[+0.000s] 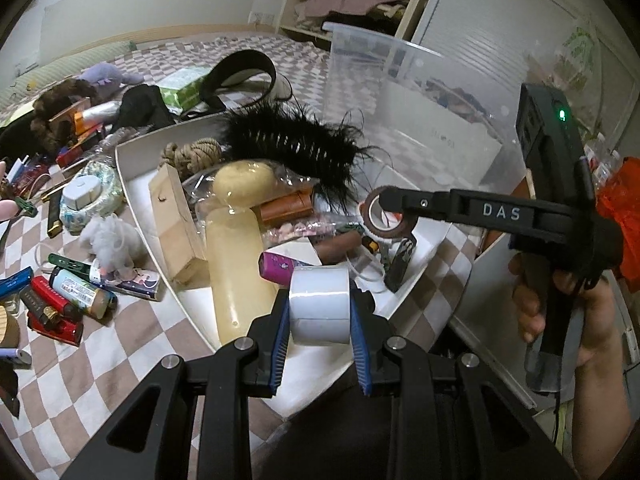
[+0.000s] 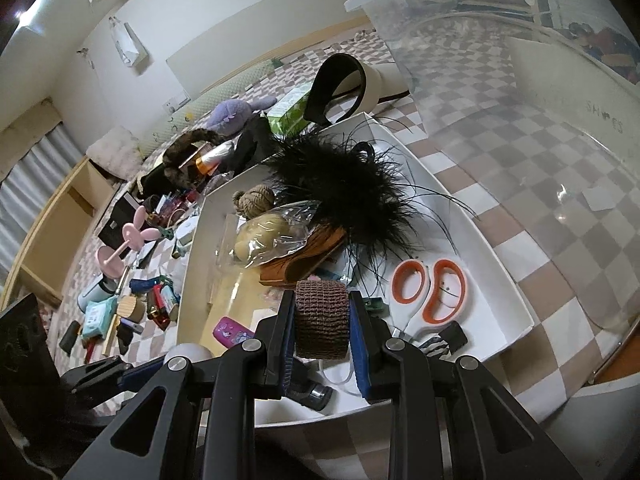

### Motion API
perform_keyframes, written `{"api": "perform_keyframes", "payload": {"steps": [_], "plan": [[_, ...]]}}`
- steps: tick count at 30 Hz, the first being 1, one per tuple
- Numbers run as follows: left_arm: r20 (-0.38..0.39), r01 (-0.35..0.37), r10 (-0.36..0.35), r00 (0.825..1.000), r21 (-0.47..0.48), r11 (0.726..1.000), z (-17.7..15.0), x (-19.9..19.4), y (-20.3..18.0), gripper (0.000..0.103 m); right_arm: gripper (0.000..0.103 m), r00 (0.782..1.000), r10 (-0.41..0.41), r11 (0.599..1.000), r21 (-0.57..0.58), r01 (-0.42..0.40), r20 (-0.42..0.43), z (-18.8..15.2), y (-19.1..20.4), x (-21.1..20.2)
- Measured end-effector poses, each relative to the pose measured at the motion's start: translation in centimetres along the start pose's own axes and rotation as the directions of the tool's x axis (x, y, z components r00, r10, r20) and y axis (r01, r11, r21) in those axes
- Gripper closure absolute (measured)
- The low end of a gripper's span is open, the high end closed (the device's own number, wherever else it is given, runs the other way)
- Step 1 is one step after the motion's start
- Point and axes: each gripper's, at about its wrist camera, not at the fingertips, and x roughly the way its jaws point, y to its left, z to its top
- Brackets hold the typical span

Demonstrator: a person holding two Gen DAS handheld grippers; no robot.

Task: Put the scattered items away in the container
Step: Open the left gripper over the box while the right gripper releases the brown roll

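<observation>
My left gripper point(image 1: 320, 306) is shut on a white tape roll point(image 1: 320, 296) and holds it above the near end of a white box point(image 1: 132, 184). My right gripper point(image 2: 322, 320) is shut on a brown woven bandage roll point(image 2: 322, 316) over the same box point(image 2: 496, 292). In the left wrist view the right gripper point(image 1: 386, 210) reaches in from the right with that brown roll point(image 1: 374, 228). The box holds a black feather piece point(image 2: 352, 188), orange-handled scissors point(image 2: 430, 296), a rope bundle point(image 1: 196, 154) and a cream cylinder point(image 1: 236, 264).
A tall clear plastic bin point(image 1: 400, 92) stands behind the box on the right. Lighters, tubes and a small white plush point(image 1: 108, 244) lie scattered on the checkered cover point(image 1: 120, 360) left of the box. A hand point(image 1: 560, 320) grips the right gripper's handle.
</observation>
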Motion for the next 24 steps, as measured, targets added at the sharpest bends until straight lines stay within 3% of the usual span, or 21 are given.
{"api": "perform_keyframes", "payload": {"steps": [17, 24], "plan": [[-0.137, 0.003, 0.009, 0.990, 0.086, 0.996, 0.6, 2.5, 0.2, 0.075, 0.078, 0.990, -0.087, 0.990, -0.120, 0.074, -0.112, 0.2, 0.6, 1.8], [-0.148, 0.006, 0.006, 0.989, 0.082, 0.997, 0.6, 2.7, 0.4, 0.075, 0.078, 0.986, -0.116, 0.987, -0.121, 0.101, -0.121, 0.3, 0.6, 1.8]]}}
